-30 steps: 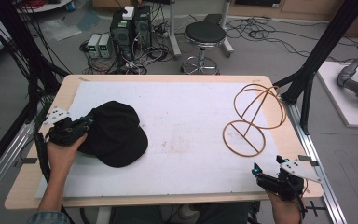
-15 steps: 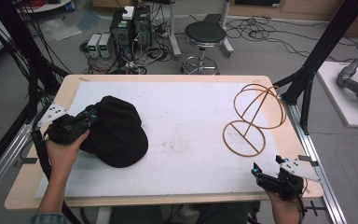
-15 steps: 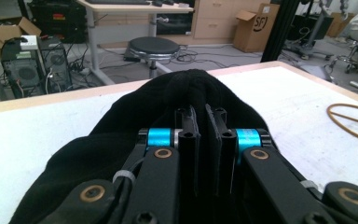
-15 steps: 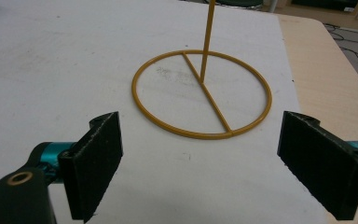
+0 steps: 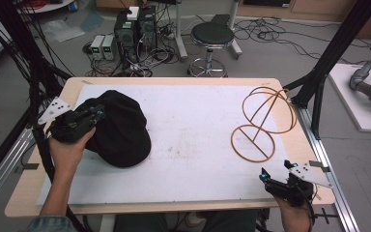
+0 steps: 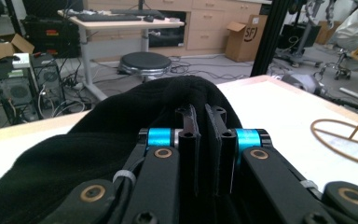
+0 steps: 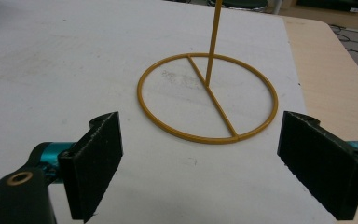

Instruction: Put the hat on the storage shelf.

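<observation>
A black cap (image 5: 123,128) lies at the left of the white table cover, its near-left side raised off the surface. My left gripper (image 5: 95,112) is shut on the cap's edge; in the left gripper view the jaws pinch black fabric (image 6: 168,100) at the left gripper (image 6: 201,116). A gold wire hat stand (image 5: 263,121) stands at the right, with a round base ring (image 7: 207,100) and an upright rod. My right gripper (image 5: 276,173) rests near the table's front right corner, open, and the right gripper (image 7: 200,161) has nothing between its pads, just short of the ring.
The white cover (image 5: 193,130) spans most of the wooden table. Black frame posts (image 5: 338,48) rise at the right and left edges. Beyond the far edge stand a round stool (image 5: 212,36), computer boxes (image 5: 135,26) and loose cables on the floor.
My left gripper has lifted and moved slightly toward the far side, pulling the cap's edge up with it. The right gripper has stayed where it was.
</observation>
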A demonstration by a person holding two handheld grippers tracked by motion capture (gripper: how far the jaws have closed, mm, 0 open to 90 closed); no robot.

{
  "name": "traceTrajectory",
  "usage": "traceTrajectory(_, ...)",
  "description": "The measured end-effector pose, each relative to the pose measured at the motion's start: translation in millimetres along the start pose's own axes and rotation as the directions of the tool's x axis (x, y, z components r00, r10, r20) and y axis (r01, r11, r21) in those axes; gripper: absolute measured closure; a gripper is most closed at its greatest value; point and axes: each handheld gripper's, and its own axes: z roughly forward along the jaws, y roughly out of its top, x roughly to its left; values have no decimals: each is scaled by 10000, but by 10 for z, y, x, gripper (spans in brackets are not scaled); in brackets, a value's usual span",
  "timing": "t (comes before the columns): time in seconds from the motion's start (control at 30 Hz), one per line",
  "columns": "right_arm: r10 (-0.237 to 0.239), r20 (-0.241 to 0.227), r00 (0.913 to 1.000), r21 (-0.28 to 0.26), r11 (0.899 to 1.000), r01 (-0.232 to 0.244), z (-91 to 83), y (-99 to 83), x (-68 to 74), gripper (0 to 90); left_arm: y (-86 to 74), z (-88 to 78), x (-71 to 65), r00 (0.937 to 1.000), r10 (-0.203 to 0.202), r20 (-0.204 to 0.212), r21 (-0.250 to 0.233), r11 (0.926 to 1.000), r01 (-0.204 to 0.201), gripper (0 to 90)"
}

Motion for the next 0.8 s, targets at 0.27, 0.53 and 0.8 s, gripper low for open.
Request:
traceTrajectory(0.27,-79,-65,9999,-58,10000,79,2,9,12,138,231,52,-142,9994,246,253,-238,9994,-240,842)
traceTrajectory(0.53,-34,-113,9999,-89,10000,33,-7,12,13,138,501,151,-363,9966,427,710,-442,9982,-397,842)
traceTrajectory(0.8,-50,-161,9999,-162,9999,47,-12,17,15,138,788,263,-576,9881,598,1420,-701,9963,-502,843)
